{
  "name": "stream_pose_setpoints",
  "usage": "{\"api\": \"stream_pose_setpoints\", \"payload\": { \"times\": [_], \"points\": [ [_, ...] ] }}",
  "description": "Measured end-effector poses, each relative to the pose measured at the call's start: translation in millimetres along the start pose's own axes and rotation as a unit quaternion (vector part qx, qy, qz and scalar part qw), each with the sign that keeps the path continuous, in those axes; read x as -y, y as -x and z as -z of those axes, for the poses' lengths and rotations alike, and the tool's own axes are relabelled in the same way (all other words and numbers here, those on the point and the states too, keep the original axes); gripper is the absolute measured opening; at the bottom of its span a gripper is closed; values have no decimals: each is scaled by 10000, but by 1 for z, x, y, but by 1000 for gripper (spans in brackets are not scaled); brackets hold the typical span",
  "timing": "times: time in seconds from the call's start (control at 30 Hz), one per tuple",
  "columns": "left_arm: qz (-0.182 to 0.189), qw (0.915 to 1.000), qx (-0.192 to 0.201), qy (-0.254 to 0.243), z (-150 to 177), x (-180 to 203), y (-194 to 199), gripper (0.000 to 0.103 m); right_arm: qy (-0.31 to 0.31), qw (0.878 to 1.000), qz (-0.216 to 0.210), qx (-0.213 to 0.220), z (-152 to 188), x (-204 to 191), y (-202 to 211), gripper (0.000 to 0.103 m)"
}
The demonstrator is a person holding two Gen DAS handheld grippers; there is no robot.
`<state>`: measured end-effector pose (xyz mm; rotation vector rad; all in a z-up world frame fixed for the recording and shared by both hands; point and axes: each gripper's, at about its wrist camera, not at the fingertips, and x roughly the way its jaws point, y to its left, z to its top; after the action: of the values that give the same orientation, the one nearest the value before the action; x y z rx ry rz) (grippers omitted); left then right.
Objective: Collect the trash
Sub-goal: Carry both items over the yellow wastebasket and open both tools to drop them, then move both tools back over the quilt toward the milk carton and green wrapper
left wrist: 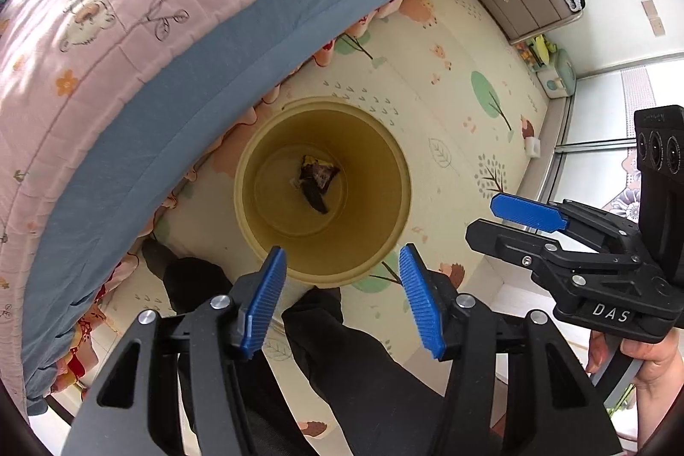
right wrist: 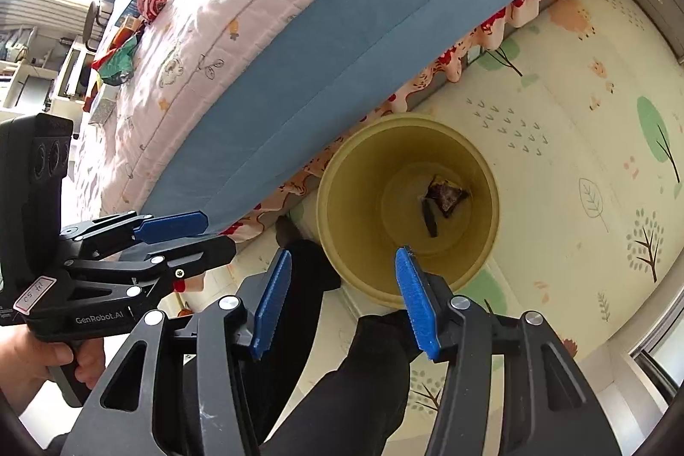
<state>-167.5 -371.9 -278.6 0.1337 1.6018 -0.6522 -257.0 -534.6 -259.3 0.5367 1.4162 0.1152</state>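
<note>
Wrappers [right wrist: 444, 199] at the bottom of the yellow bin [left wrist: 265, 238] are crumpled and dark, too small to tell what they were, and more bright scraps [right wrist: 150, 3] lie at the far left of the bed [right wrist: 299, 41], blurred by the lens. Both tongs hang over the bin with nothing between their blue pads: the left gripper [left wrist: 342, 295] is spread wide, and the right gripper [right wrist: 342, 300] likewise. The bin stands on the patterned floor mat [left wrist: 470, 41], just beside the bed's frilled edge, with dark trouser legs [left wrist: 342, 362] partly covering its near rim.
</note>
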Motion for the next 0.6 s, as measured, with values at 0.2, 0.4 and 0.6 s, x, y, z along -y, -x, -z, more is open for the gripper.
{"api": "stream_pose_setpoints", "payload": {
  "times": [0.2,0.4,0.6],
  "points": [
    [-5,9996,274,104,-5,-4,33,56,165,9997,82,188,-9,-22,23,51],
    [-47,9970,758,172,-10,-19,91,56,492,9978,80,436,-25,-62,53,51],
    [-155,9911,1287,296,-11,-51,154,58,1109,9913,-102,694,-52,-128,76,51]
  ]
}}
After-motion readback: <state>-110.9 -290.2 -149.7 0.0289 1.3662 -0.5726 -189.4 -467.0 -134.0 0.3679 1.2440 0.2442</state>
